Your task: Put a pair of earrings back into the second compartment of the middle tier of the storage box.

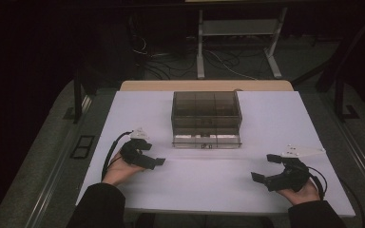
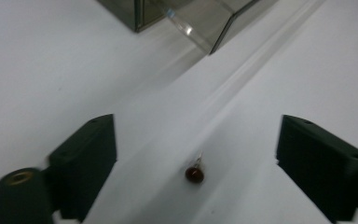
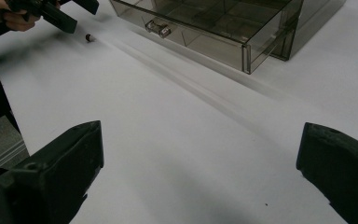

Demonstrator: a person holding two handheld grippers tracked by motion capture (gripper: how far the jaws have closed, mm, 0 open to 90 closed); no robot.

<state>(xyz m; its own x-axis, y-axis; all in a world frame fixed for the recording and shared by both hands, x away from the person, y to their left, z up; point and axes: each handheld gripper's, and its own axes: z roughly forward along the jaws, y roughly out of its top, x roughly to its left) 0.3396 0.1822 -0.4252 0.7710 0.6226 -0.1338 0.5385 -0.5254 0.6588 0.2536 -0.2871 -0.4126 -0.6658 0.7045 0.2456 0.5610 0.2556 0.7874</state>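
Observation:
A small brown bead-like piece point(image 2: 194, 173) with a thin wire tip lies on the white table point(image 1: 209, 185). My left gripper point(image 2: 196, 140) stands open around it, one jaw on each side, not touching it. In the high view the left gripper point(image 1: 152, 153) is held at the table's left, the right gripper point(image 1: 264, 167) at the front right. The right gripper point(image 3: 203, 144) is open over bare table with nothing between its jaws. From there the brown piece point(image 3: 89, 37) shows far off beside the left gripper point(image 3: 51, 11).
A smoky clear drawer box point(image 1: 206, 111) stands mid-table, its bottom drawer point(image 3: 205, 32) pulled out, with divided compartments and a clear handle point(image 3: 157, 28). Its corner point(image 2: 186, 18) lies just ahead of the left gripper. Cables and a metal stand point(image 1: 237, 42) are on the floor behind.

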